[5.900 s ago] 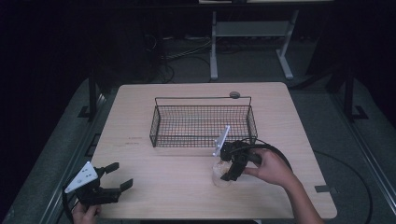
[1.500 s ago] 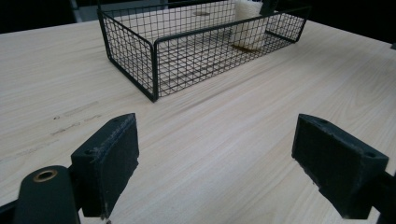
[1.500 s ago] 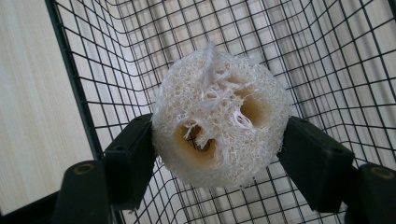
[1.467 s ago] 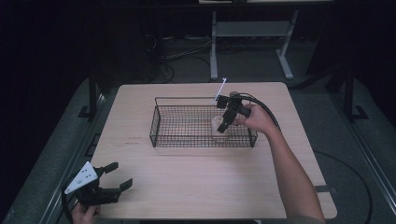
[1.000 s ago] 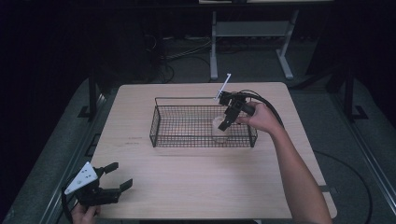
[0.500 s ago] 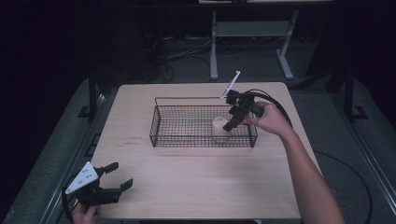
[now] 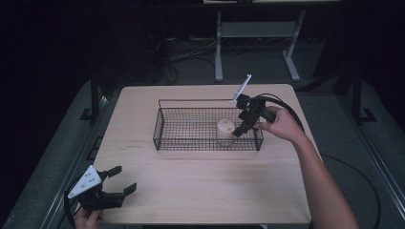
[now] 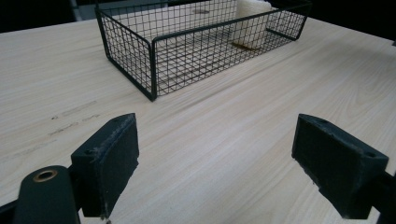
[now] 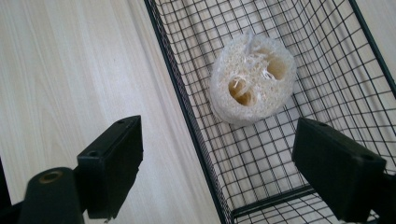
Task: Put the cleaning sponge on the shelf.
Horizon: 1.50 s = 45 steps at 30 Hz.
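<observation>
We see a black wire-mesh basket [image 7: 206, 125] on the pale wood-grain table [image 7: 205, 191]. Inside it, just ahead of the right gripper [image 7: 241, 125], stands a pale, fibrous loofah piece [image 9: 252, 84], roughly round with two hollow channels. The right gripper's matte black block jaws are spread wide and hold nothing; one sits over the basket, the other outside its rim. The left gripper [image 7: 116, 180] rests well apart from the basket, jaws likewise wide and empty.
</observation>
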{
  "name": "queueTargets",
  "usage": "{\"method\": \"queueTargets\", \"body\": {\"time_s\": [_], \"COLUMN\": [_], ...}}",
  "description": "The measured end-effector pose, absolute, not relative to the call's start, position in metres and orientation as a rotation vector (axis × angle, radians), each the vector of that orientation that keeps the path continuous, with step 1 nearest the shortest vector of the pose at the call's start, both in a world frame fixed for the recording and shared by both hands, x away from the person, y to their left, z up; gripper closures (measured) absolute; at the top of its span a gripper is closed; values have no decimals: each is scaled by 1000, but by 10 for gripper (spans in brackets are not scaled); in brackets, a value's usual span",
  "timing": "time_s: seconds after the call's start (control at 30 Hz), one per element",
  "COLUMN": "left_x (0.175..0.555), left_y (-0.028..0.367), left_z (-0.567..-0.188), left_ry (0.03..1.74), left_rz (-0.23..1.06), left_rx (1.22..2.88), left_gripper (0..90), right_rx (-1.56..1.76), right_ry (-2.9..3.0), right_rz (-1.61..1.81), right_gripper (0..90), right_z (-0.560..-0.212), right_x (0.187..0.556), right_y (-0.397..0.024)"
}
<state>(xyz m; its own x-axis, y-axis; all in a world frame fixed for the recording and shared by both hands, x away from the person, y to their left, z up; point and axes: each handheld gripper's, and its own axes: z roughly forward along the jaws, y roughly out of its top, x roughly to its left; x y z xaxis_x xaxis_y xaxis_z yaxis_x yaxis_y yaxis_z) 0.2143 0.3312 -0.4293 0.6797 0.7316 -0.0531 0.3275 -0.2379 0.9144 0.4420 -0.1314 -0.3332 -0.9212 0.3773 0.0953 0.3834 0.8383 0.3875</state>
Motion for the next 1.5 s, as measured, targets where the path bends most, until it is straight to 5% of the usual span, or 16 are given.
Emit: {"method": "queueTargets", "body": {"time_s": [1.5], "left_x": [214], "left_y": [327], "left_z": [-430], "left_ry": [831], "left_rz": [474], "left_rx": [1862], "left_gripper": [141], "right_rx": [-567], "right_ry": [-3044], "right_rz": [-635], "right_gripper": [159], "right_z": [-345], "right_x": [375], "right_y": [-163]}}
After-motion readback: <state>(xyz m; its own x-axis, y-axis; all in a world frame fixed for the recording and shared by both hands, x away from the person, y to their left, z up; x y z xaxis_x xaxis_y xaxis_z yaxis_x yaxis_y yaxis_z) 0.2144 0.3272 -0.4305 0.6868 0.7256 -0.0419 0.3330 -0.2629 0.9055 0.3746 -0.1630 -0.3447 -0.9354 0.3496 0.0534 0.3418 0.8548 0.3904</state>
